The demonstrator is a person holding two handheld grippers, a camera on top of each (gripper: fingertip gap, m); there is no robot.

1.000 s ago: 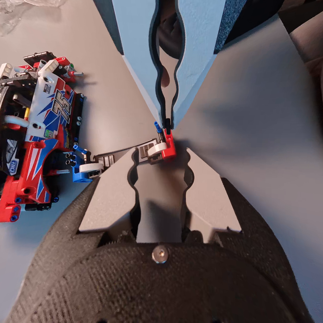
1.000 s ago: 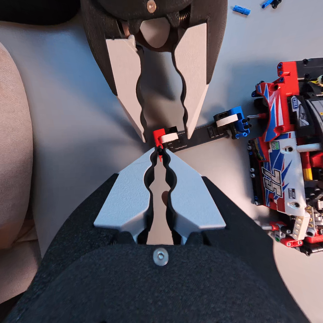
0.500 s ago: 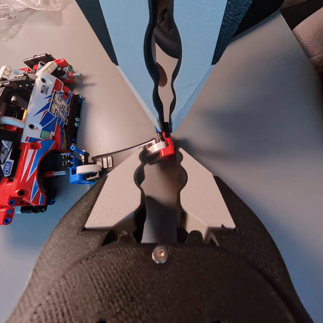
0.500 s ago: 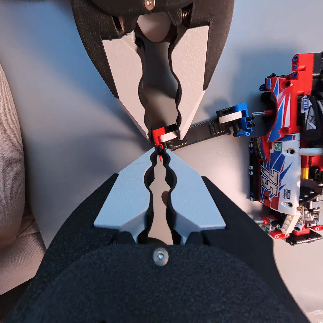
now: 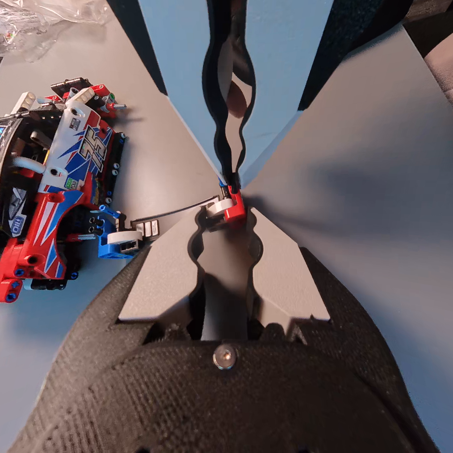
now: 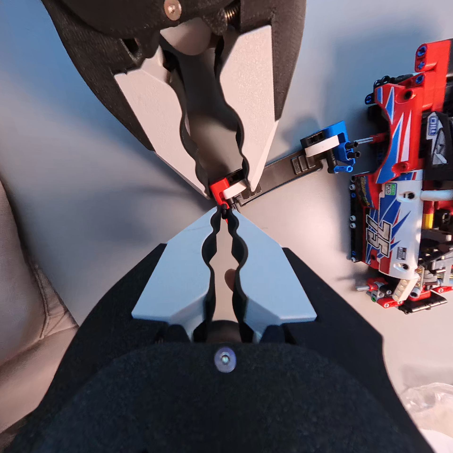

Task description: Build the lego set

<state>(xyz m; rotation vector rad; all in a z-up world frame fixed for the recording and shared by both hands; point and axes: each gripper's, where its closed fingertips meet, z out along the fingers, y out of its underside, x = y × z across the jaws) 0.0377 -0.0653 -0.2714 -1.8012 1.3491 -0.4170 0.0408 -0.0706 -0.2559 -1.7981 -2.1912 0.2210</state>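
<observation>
Left wrist view | left claw (image 5: 225, 215) grips red-ended black spoiler (image 5: 234, 208) | right claw (image 6: 224, 212) pinches black pin (image 6: 224, 212)

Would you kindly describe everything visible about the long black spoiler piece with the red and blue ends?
The spoiler piece is a thin, flat black plastic bar with small stickers near each end. One end carries a red bracket with a white rounded part; the other a blue bracket with a matching white part and black pins, close beside the car body. The left tool closes around the red end; the right tool pinches a small peg there.
</observation>
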